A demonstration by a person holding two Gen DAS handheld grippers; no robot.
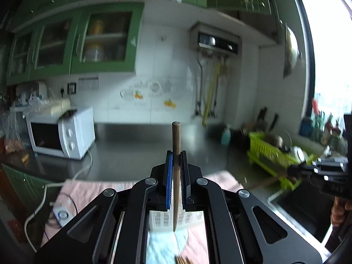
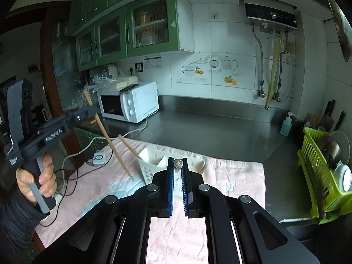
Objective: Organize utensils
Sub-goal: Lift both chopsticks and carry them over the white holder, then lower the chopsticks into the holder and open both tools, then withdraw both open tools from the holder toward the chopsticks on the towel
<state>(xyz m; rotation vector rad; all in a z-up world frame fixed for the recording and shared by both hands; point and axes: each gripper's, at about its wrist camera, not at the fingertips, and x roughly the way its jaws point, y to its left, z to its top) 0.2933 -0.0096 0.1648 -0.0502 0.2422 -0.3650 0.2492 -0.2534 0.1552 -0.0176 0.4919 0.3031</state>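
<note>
Far left in the right wrist view: left gripper [image 2: 91, 110], carried by a hand [image 2: 38, 180] in a dark sleeve, clamped on a chopstick [image 2: 110, 138] near its upper part. Stick tilted, top up and left by the jaws, tip down and right, hanging just over the pink cloth [image 2: 231, 176] and close to the left wall of the white holder [image 2: 149, 165]. Second stick [image 2: 129, 147] leaning out of that holder toward the far left.

Same grip from the left wrist view: jaws together on the chopstick [image 1: 176, 171], long axis running straight up and down between the pads, blunt end well above the fingertips, thin tip below them. Holder only glimpsed under the linkage, directly beneath the tip. More sticks [image 1: 182, 260] blurred at the bottom edge, on the cloth.

Centre of the right wrist view: right gripper [image 2: 177, 165] also shut on a stick [image 2: 177, 163], seen end-on as a round butt between the pads, so pointing along the fingers toward the holder just beyond. In the left view that gripper [image 1: 292, 172] sits far right, its stick trailing left and down.

Judged from this: both sticks lifted and aimed at the holder, right one nearer and already lined up over the compartments; left one needing a short shift right, tip first, to clear the wall
</note>
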